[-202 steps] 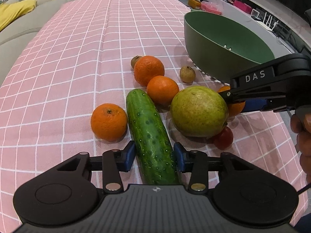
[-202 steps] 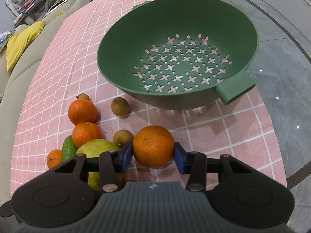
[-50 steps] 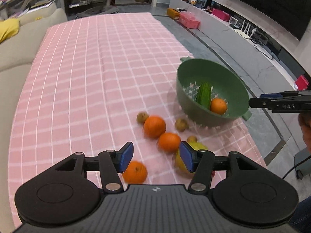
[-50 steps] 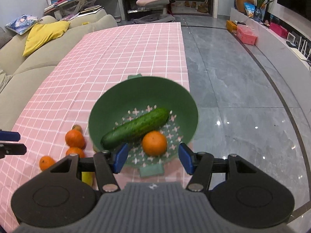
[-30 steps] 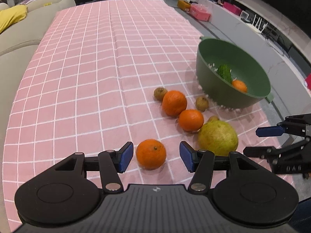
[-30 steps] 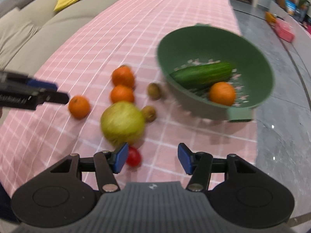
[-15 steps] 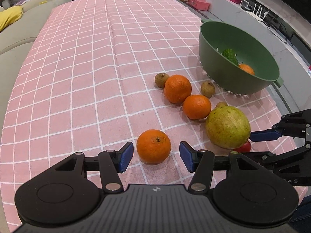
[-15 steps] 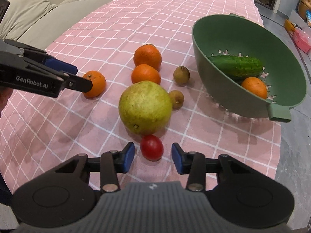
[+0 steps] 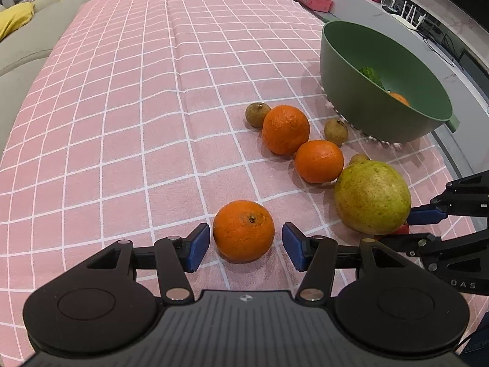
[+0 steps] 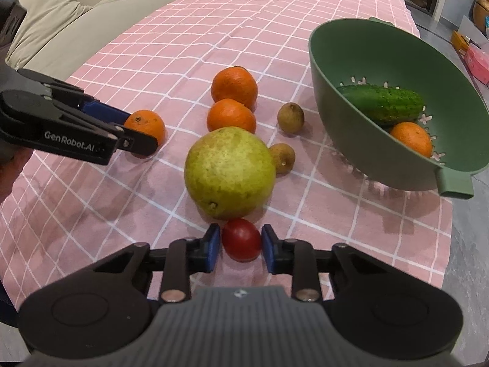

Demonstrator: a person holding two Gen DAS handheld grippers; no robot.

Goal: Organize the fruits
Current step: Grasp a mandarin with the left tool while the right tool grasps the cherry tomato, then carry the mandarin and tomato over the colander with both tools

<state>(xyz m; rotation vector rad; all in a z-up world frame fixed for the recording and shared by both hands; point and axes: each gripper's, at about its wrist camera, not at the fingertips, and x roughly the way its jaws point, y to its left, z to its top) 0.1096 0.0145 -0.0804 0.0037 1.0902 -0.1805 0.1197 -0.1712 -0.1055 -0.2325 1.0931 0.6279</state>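
Note:
My left gripper (image 9: 246,241) is open with an orange (image 9: 243,231) sitting between its blue pads, which stand apart from it. My right gripper (image 10: 240,246) has its pads close on both sides of a small red tomato (image 10: 241,240) lying on the cloth in front of a big yellow-green pear (image 10: 229,172). The green colander (image 10: 385,70) holds a cucumber (image 10: 382,102) and an orange (image 10: 411,138). Two more oranges (image 10: 234,87) (image 10: 231,115) and small brown fruits (image 10: 290,117) lie on the pink checked cloth.
The table's right edge (image 10: 449,229) runs just past the colander, with grey floor beyond. A beige sofa (image 10: 61,15) lies along the far left. The left gripper shows in the right wrist view (image 10: 139,133).
Both grippers have moved forward and down. The left now straddles the near orange. The right jaws have narrowed around the red tomato.

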